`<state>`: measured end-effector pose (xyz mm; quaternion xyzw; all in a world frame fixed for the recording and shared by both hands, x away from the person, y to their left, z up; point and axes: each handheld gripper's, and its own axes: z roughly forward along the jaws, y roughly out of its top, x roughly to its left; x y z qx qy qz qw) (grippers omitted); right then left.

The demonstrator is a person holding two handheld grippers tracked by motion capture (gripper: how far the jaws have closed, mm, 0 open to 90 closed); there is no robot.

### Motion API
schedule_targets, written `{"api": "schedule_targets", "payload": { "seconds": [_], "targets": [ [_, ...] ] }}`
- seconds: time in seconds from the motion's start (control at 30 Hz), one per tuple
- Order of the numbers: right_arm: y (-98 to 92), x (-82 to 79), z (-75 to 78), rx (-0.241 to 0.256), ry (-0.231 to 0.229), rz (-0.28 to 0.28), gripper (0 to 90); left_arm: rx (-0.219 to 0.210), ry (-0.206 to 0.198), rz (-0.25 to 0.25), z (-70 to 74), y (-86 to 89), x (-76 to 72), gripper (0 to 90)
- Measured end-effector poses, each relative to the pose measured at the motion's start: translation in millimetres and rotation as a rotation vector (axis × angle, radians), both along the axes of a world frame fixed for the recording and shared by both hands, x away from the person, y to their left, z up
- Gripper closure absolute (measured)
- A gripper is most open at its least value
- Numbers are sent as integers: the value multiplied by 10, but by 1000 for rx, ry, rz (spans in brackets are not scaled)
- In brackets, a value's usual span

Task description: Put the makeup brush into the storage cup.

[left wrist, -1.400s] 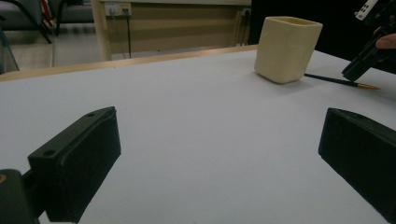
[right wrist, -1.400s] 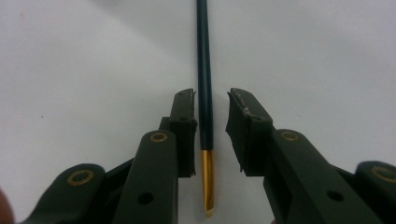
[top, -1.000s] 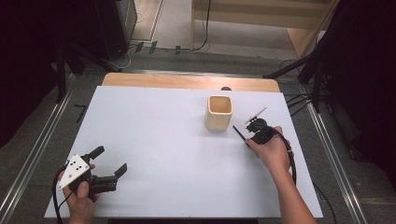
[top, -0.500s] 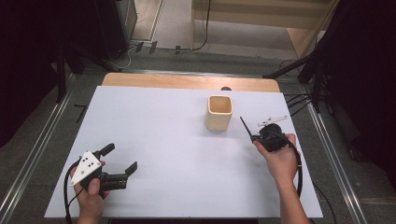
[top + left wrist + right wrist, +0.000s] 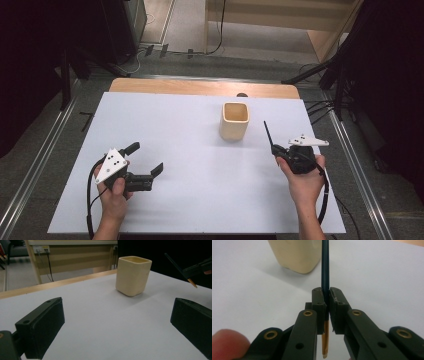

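Since the earlier frame, your right gripper [image 5: 284, 150] has drawn back from the cup [image 5: 234, 120] toward you, and the pencil [image 5: 268, 133] it carries now points up and away rather than lying low beside the cup; your left gripper [image 5: 145, 162] has edged closer to the cup.

High view: the cream cup stands upright on the white surface [image 5: 190, 130], the right gripper near its right side, the left gripper well apart to its near left.

Right gripper view: your jaws are closed on the dark pencil [image 5: 325, 270], the shaft running up past the cup [image 5: 297, 255]; the tan tip pokes out below the jaws, a detail the high view cannot resolve.

Left gripper view: your jaws stand wide apart and hold nothing, framing the cup [image 5: 133, 275]; the pencil [image 5: 178, 269] hangs tilted in the air right of the cup.
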<state>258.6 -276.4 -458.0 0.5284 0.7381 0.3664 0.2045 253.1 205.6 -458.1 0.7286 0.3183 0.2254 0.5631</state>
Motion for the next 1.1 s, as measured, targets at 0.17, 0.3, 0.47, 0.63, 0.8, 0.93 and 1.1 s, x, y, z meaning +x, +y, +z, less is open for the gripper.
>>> {"api": "schedule_targets", "payload": {
  "seconds": [0.17,0.3,0.47,0.63,0.8,0.93,1.1],
  "targets": [
    [78,-119,-45,15,-58,-3,843,-1,8,-16,-20,-8,16,0],
    [108,-148,-86,40,-80,11,843,-7,21,-37,-14,-19,9,0],
    [132,-154,-41,34,-104,38,843,5,38,-69,-23,-76,16,0],
    [214,-180,22,9,-133,75,843,19,47,-111,-22,-144,24,0],
    [359,-204,45,-4,-143,128,843,6,64,-144,-12,-197,24,0],
    [479,-218,63,-9,-157,176,843,-9,76,-167,-20,-218,34,0],
    [593,-235,69,-31,-180,234,843,-14,88,-189,-16,-238,38,0]
  ]
}}
